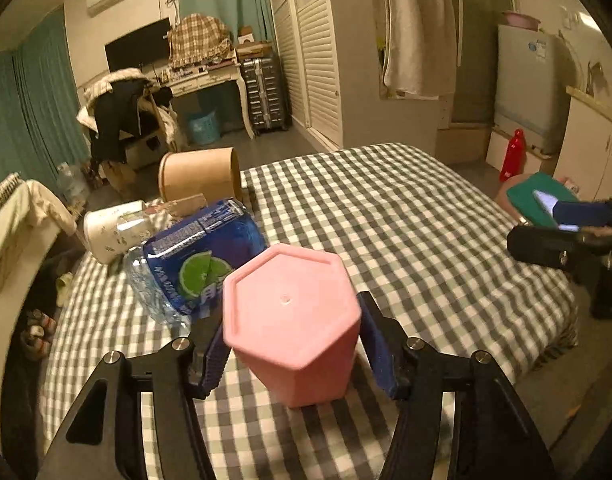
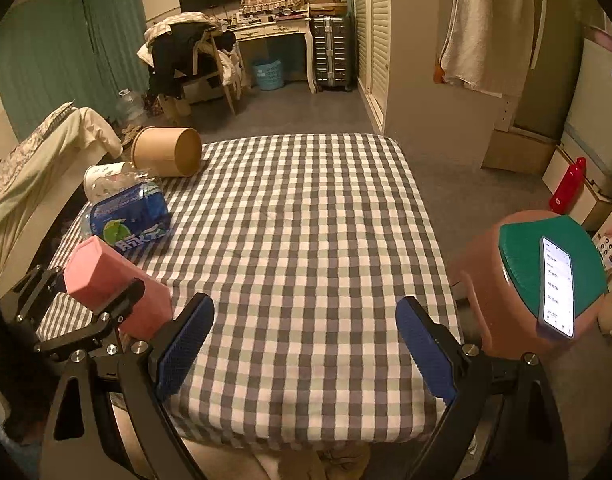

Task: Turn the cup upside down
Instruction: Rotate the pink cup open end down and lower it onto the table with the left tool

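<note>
Left wrist view: left gripper point(image 1: 291, 344) clamped on the pink hexagonal cup point(image 1: 291, 320), base toward the lens, tilted over the checked tablecloth point(image 1: 386, 220). Blue-labelled bottle point(image 1: 197, 256) lies just behind it. Right gripper point(image 2: 306, 344) (holding nothing) has jaws wide apart.

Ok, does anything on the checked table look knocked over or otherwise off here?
Yes. At the far left, the brown paper tub, white paper cup and blue-labelled bottle all lie on their sides. The pink cup is tilted in the left claw, mid-flip.
</note>
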Available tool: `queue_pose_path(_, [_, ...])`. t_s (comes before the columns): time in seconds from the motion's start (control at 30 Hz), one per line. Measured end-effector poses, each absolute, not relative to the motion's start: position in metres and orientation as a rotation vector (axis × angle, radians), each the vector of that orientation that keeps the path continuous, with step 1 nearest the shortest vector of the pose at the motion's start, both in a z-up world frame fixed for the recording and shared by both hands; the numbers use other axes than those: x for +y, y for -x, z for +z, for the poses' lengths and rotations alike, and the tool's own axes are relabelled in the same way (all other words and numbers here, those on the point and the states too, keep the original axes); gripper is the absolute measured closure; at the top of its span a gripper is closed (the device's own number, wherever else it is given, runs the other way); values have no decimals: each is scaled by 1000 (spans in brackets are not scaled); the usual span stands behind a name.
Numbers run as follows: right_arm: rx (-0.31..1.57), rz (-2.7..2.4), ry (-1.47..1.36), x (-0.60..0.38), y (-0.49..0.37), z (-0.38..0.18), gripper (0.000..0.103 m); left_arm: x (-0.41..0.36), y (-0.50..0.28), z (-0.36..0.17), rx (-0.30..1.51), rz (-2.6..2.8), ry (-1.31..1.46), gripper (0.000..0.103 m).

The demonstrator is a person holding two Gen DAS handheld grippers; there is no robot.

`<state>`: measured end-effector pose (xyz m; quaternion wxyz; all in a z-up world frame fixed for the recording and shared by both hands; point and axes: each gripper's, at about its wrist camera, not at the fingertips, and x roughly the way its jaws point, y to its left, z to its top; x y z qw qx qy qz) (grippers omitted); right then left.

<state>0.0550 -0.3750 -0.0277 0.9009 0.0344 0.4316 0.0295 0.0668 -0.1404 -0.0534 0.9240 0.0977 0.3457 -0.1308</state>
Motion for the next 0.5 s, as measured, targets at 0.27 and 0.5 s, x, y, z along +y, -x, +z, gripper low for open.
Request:
queue_pose_path(0.27, [825,42,-71,-374,-34,-5,10,-139,-57,-17,619,-282,-168,20])
queue_pose_path(0.5, [665,42,-63,-371,3,45,10,-112,-38,37,563,-203,-109,6])
